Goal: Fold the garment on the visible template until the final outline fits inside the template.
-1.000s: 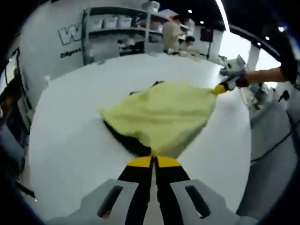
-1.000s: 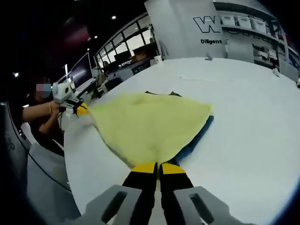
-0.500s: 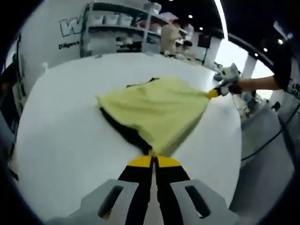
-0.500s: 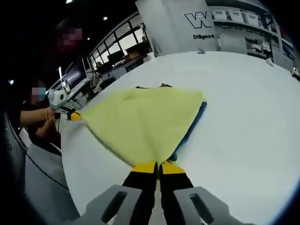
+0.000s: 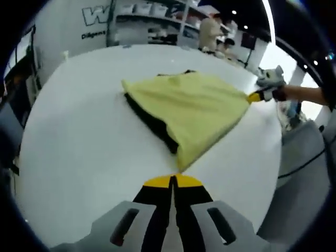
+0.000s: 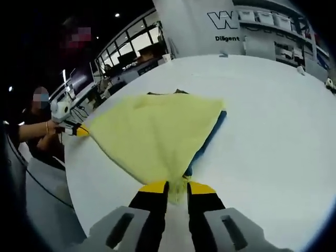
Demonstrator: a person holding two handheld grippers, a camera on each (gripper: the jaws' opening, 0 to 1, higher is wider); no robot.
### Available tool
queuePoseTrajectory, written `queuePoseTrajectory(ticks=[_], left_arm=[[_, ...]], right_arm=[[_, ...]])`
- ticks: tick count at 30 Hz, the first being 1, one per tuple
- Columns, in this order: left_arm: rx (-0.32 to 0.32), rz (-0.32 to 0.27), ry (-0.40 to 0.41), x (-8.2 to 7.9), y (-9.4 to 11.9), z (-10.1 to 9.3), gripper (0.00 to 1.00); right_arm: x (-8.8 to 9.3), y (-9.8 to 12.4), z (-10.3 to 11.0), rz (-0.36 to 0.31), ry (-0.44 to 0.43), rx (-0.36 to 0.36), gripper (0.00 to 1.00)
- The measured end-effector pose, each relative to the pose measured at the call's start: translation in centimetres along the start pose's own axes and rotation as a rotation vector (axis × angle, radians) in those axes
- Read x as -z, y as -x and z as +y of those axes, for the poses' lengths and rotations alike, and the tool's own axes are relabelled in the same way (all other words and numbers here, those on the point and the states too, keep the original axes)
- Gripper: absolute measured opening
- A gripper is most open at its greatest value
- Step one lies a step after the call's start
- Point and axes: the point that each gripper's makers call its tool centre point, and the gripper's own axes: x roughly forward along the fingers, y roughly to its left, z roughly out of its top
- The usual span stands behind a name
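A pale yellow garment point(image 5: 186, 107) lies spread on the white table point(image 5: 79, 147) over a dark template point(image 5: 152, 125), whose edge shows along the garment's left side. My left gripper point(image 5: 171, 181) is shut, and the garment's near corner runs into its tips. In the right gripper view the garment point(image 6: 155, 128) covers the dark blue template point(image 6: 207, 140). My right gripper point(image 6: 178, 187) stands open, with a garment corner lying loose between its jaws. The right gripper point(image 5: 257, 96) also shows at the garment's far right corner, and the left gripper point(image 6: 79, 129) at its left corner.
The table edge point(image 5: 273, 173) curves close on the right, with floor beyond it. Shelves with boxes point(image 5: 152, 21) and people point(image 5: 212, 34) stand behind the table. A person's arm point(image 6: 39, 128) holds the left gripper off the table's left edge.
The right gripper's jaws have opened and let go of the garment corner. The garment has sunk flatter onto the table. Both views have shifted slightly.
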Motion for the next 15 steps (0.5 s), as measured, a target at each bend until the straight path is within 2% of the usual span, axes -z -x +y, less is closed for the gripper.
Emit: queuePoseTrajectory(ticks=[3, 4, 5, 7, 10, 11, 12, 14, 15], left_arm=[[-0.017, -0.030, 0.017, -0.4, 0.6, 0.9, 0.01], [-0.016, -0.060, 0.049, -1.0, 0.8, 1.3, 0.02], [-0.021, -0.096, 0.089, -1.9, 0.6, 1.0, 0.03], [-0.018, -0.124, 0.154, -2.5, 0.3, 0.7, 0.05], [0.012, -0.151, 0.163, -3.3, 0.0, -0.1, 0.08], [0.031, -0.180, 0.172, -4.1, -0.3, -0.6, 0.11], [0.029, -0.196, 0.177, -4.5, -0.6, -0.4, 0.19], [0.027, -0.191, 0.178, -4.6, -1.0, -0.6, 0.32], [0.023, -0.196, 0.182, -4.8, -1.2, -0.7, 0.36]], right_arm=[[-0.5, 0.3, 0.0, -0.013, -0.003, 0.007, 0.15], [-0.7, 0.3, 0.0, -0.020, -0.006, 0.007, 0.15], [-1.0, 0.4, -0.1, -0.029, -0.014, 0.008, 0.16], [-1.7, 0.1, -0.1, -0.055, -0.053, -0.011, 0.16], [-2.2, -0.2, 0.4, -0.071, -0.080, -0.028, 0.16], [-2.4, -0.3, 0.6, -0.077, -0.085, -0.028, 0.16], [-2.7, -0.5, 0.7, -0.081, -0.092, -0.028, 0.15], [-2.8, -0.9, 0.6, -0.071, -0.091, -0.021, 0.16], [-2.7, -1.0, 0.8, -0.058, -0.092, -0.018, 0.16]])
